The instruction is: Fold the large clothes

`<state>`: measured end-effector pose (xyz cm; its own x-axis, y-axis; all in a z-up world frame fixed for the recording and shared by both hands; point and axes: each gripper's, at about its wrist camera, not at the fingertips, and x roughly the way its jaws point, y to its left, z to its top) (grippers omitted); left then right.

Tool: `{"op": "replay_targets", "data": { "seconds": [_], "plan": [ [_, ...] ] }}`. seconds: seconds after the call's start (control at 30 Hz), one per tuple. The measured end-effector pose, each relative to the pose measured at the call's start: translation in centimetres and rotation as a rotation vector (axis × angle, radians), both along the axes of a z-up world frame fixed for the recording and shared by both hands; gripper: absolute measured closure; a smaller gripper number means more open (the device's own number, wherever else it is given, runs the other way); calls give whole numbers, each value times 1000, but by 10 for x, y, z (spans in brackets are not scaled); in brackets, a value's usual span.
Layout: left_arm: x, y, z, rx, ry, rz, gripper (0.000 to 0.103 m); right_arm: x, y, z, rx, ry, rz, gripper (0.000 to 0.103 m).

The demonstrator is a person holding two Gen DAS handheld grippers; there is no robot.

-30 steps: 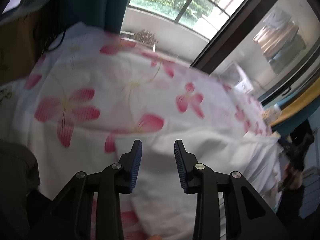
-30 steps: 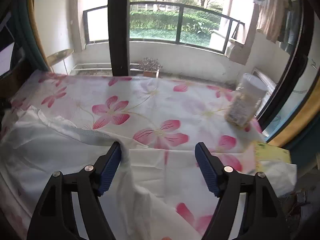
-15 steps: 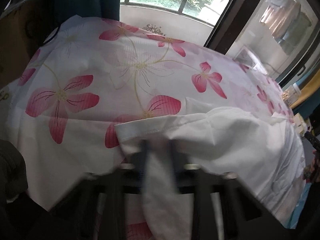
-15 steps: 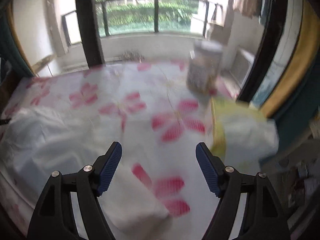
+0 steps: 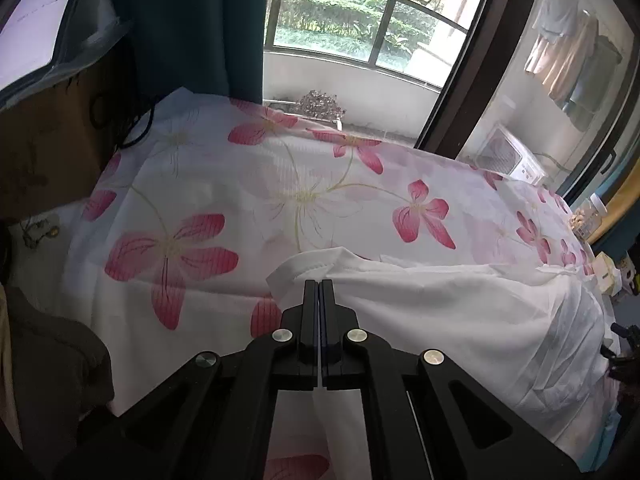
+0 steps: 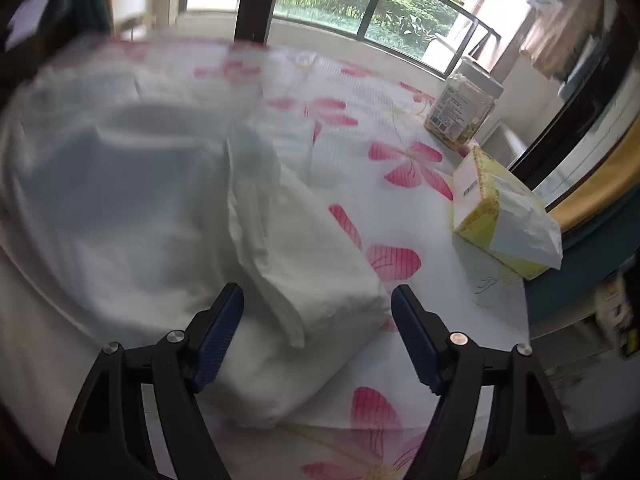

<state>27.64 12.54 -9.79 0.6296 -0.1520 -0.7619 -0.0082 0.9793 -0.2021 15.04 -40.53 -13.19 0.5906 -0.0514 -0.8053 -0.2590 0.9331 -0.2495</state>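
Two claws, left claw (image 5: 319, 282) pinching white garment (image 5: 440, 312) edge

White garment (image 6: 120, 184), perhaps motion-blurred

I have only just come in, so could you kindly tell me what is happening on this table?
A person with a handheld claw in each hand is folding a white garment spread on a flowered tablecloth. The left claw is shut on the garment's edge near a corner. The right claw stands open, a folded end of the garment between its jaws, not yet pinched; those jaws have just been closing a little. A tissue pack and a plastic jar sit off to the side.
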Motion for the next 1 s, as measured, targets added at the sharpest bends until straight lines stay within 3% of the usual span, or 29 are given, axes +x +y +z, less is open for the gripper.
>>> {"op": "replay_targets", "data": {
  "seconds": [0.1,0.2,0.43,0.57,0.73,0.87,1.0],
  "plan": [
    [3,-1,8,1,-15,-1,103,6,-7,6,61,2,14,80],
    [6,0,10,2,-20,-1,103,17,-23,18,132,-36,-22,99],
    [15,4,-4,-6,17,14,103,59,-55,41,217,-109,-77,101],
    [18,6,-11,-12,29,28,103,97,-65,36,263,-91,-100,101],
    [23,7,-27,-15,77,42,103,131,-62,11,242,-28,-110,101],
    [24,15,-39,-80,137,67,102,137,-53,-3,188,7,-112,101],
    [18,20,-28,-121,117,87,102,134,-50,0,159,22,-118,99]
  ]
}}
